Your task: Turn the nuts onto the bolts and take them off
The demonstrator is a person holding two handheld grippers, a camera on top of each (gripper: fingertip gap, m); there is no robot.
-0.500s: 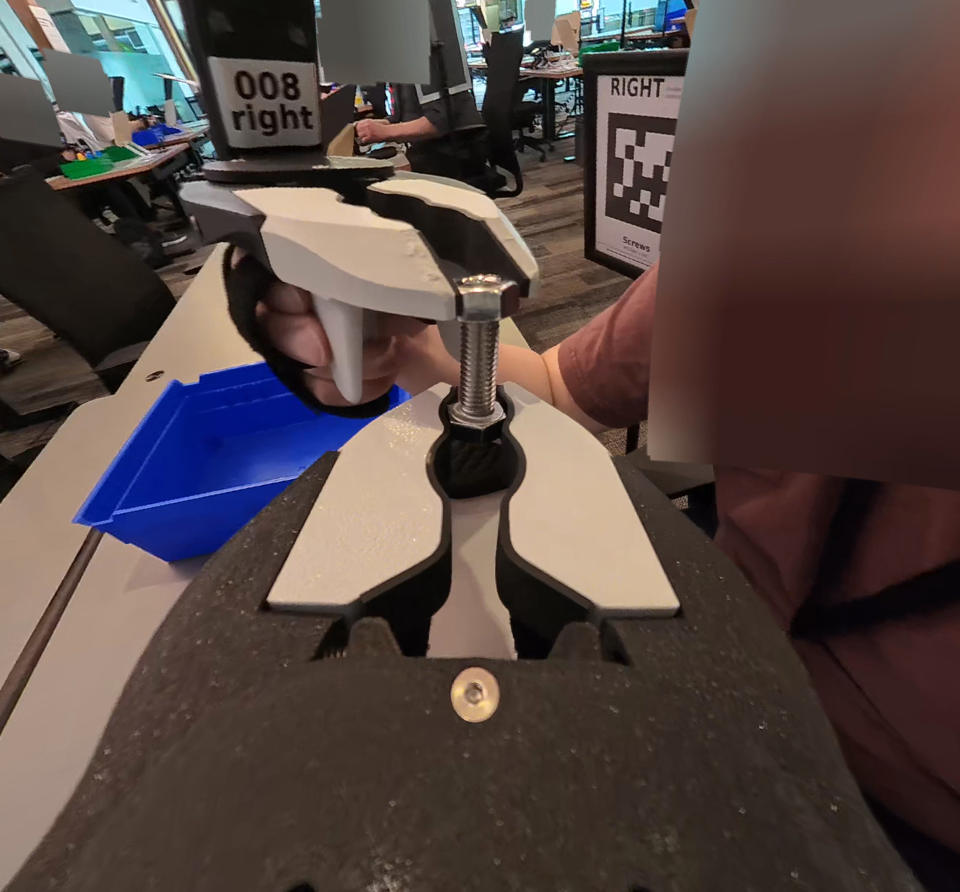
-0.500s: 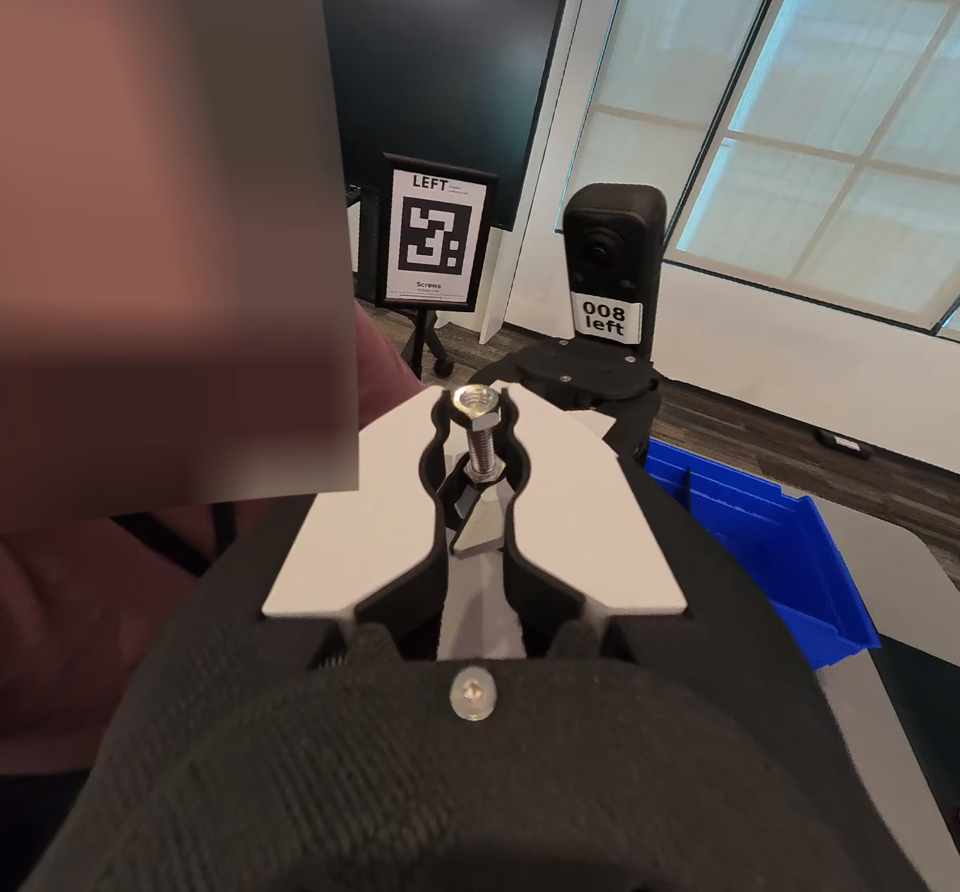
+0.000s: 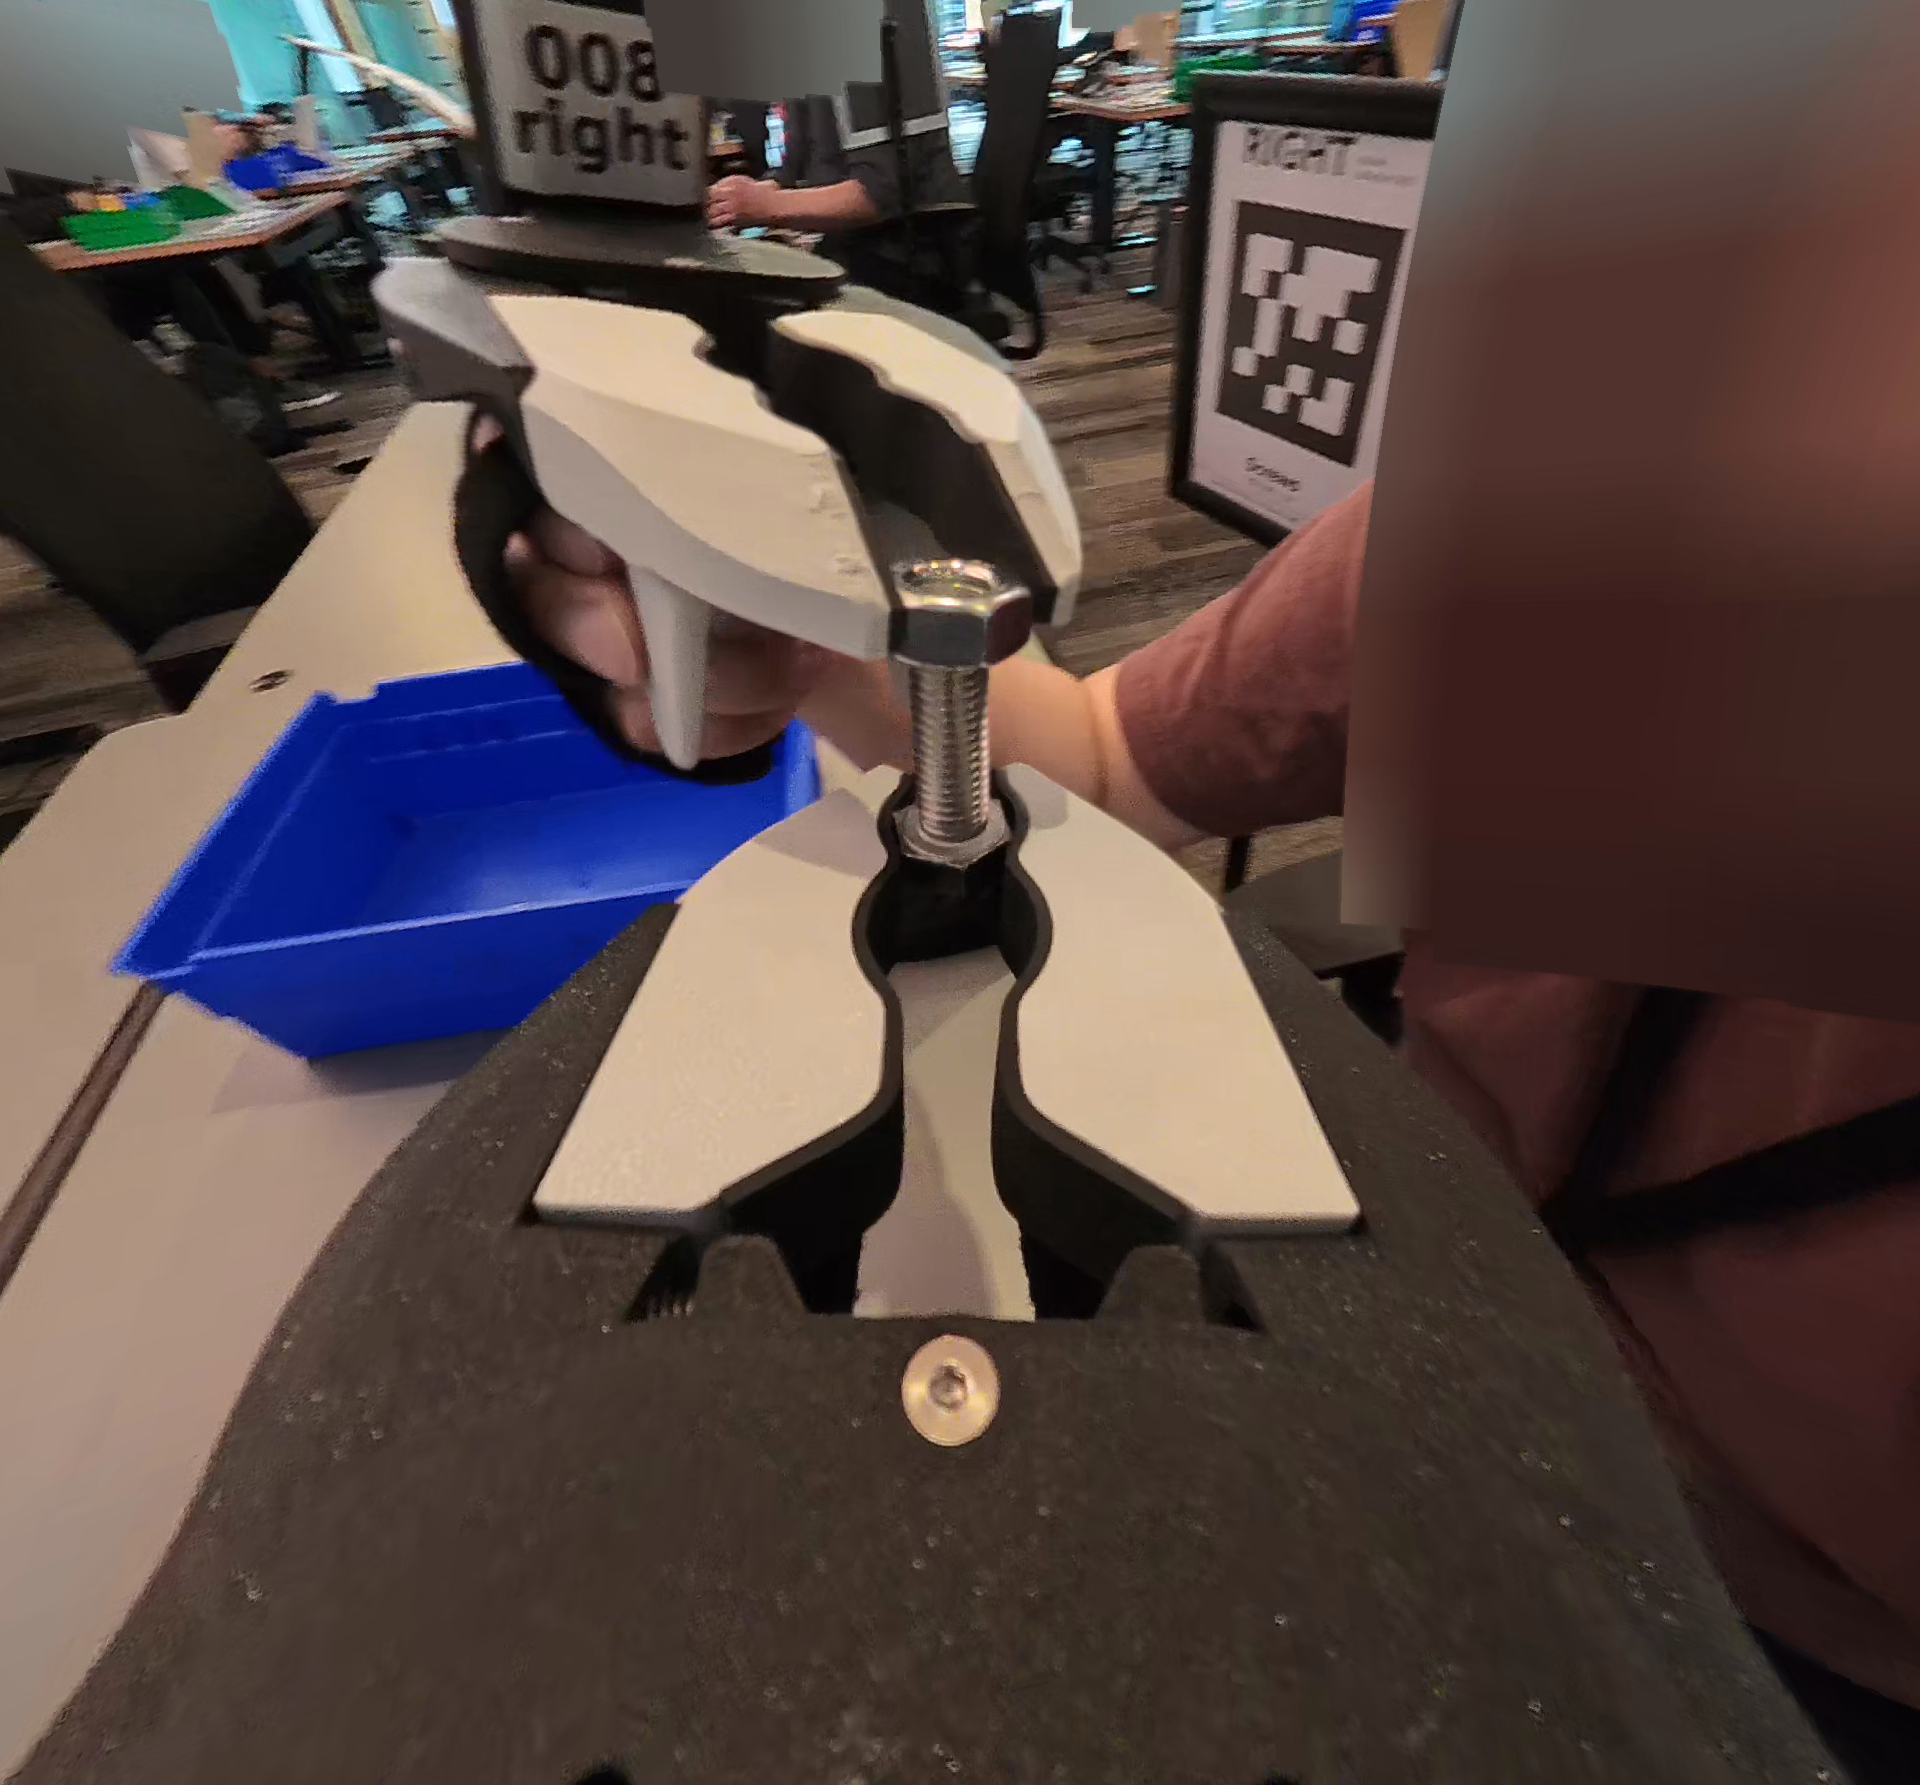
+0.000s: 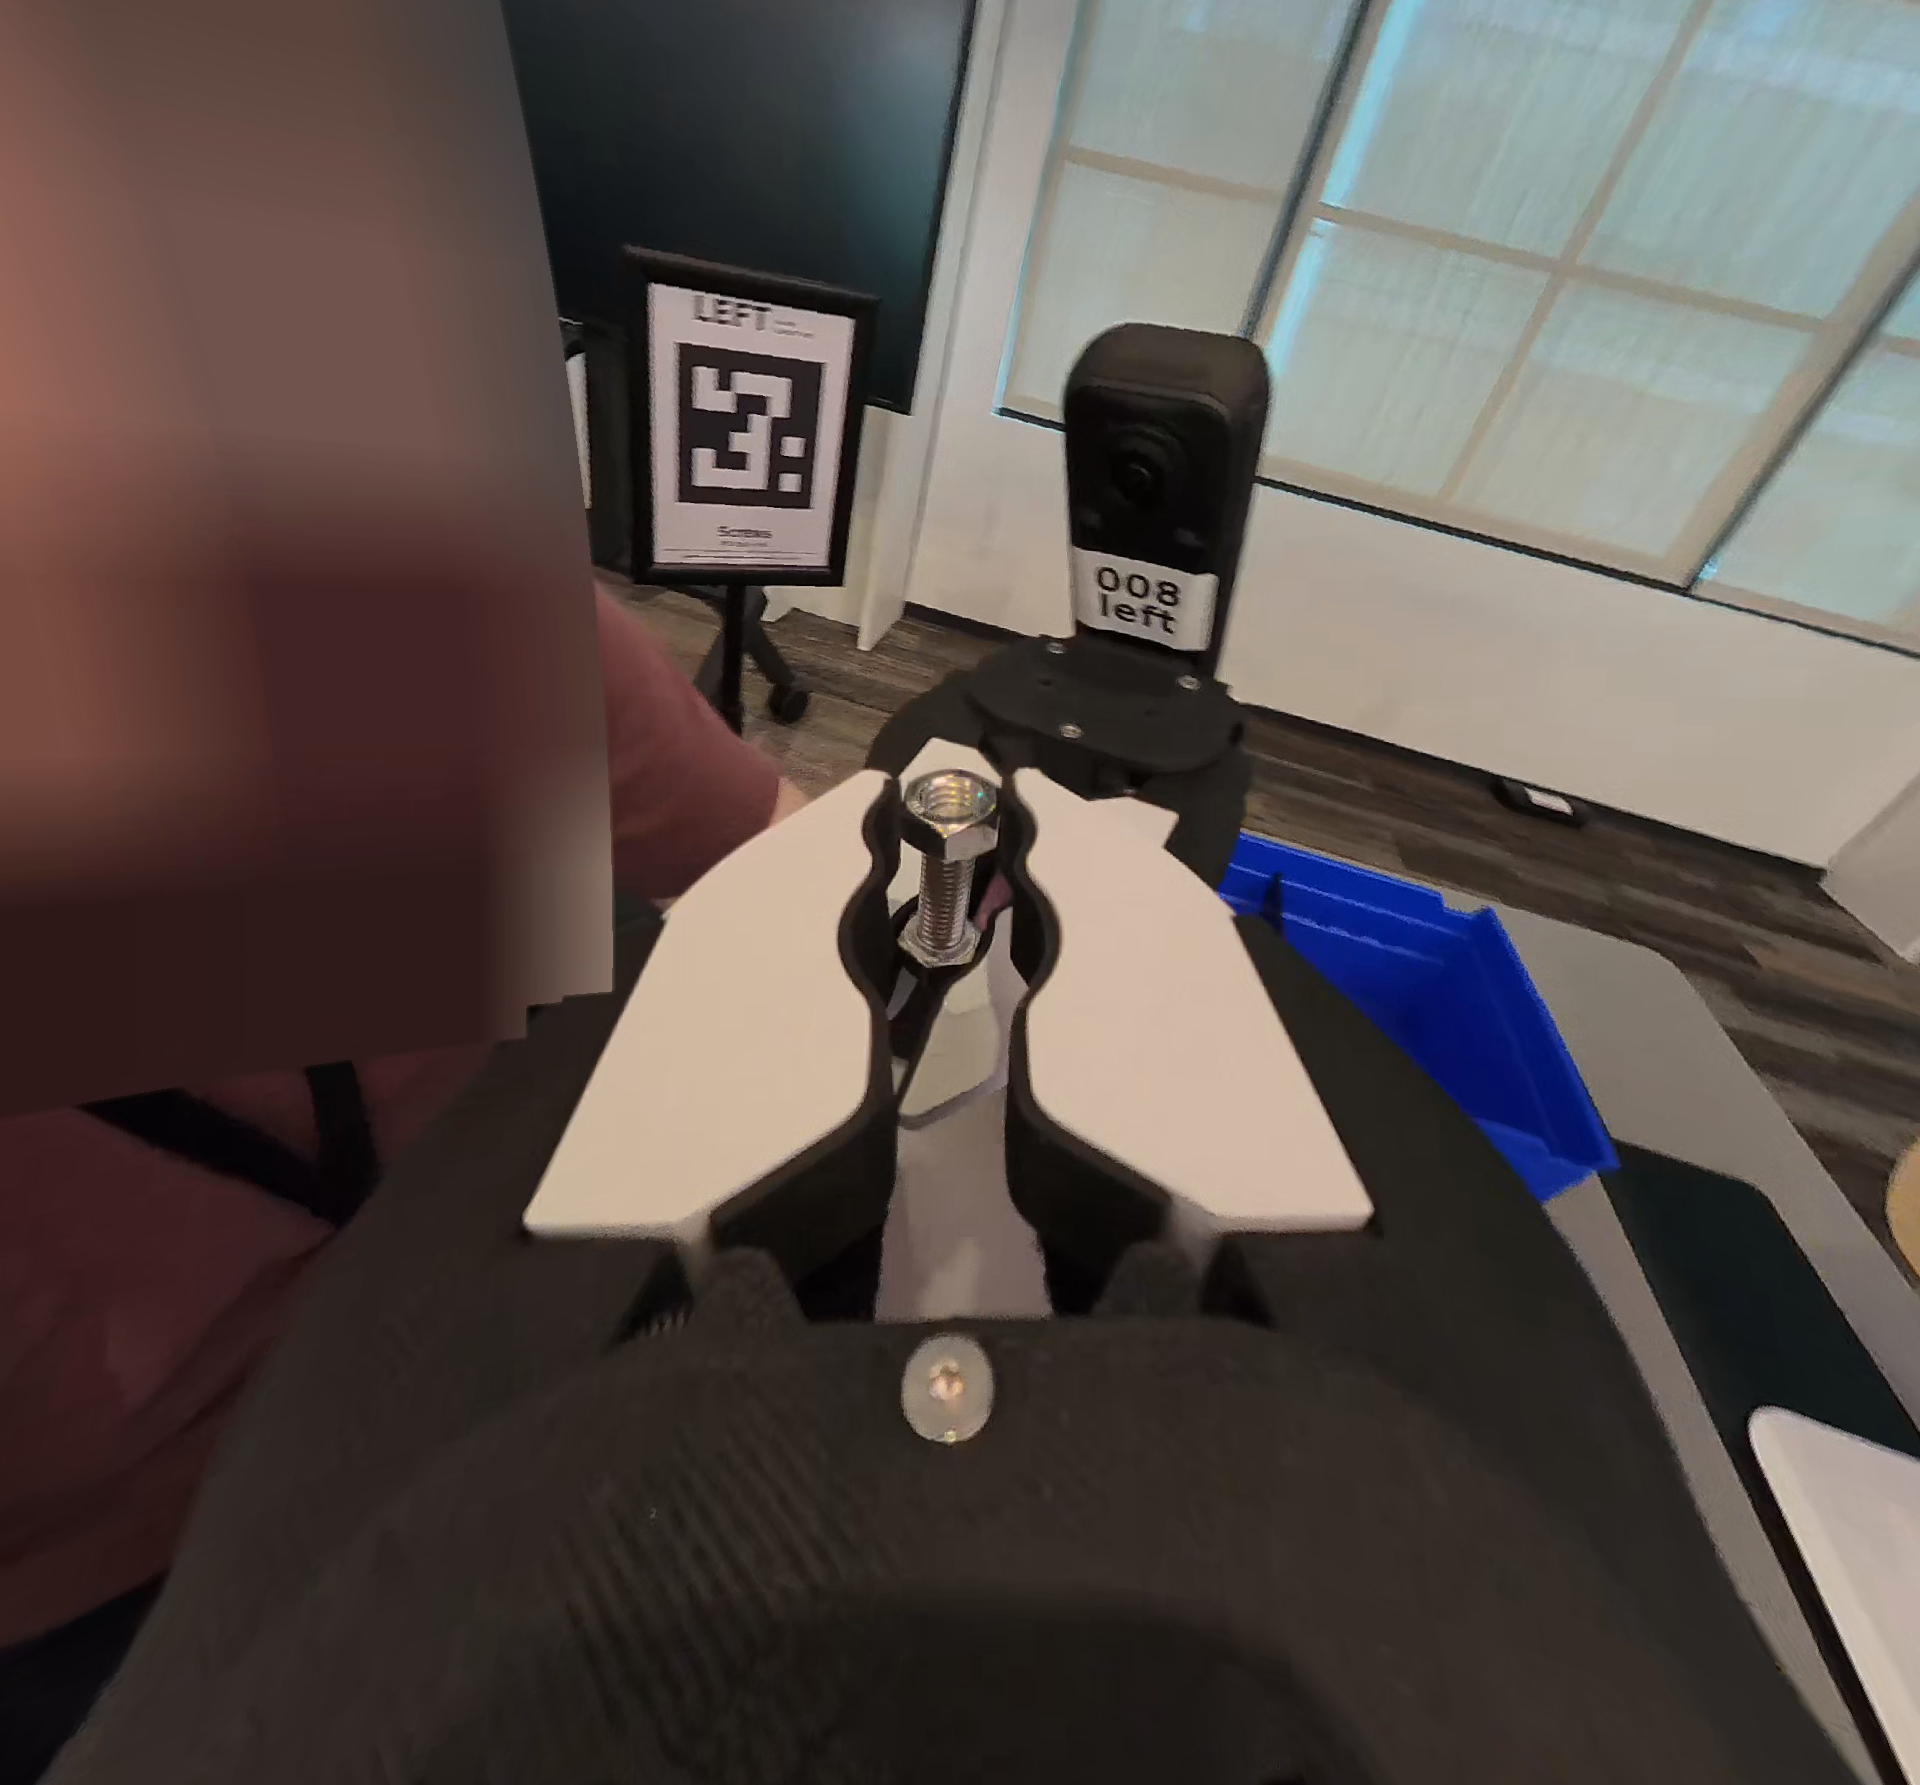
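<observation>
While looking from the left wrist: clamping the bolt by its head in the left hand-held gripper, upright above the bench. From the right wrist: pinching the nut at the bolt's tip in the right hand-held gripper. Judging both stiff, slick, light steel; gripping flats, not threads.

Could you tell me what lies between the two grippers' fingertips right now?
Only the bolt's bare threaded shank. The right gripper holds the nut at one end, the left gripper the other end; the left wrist view shows it best.
</observation>
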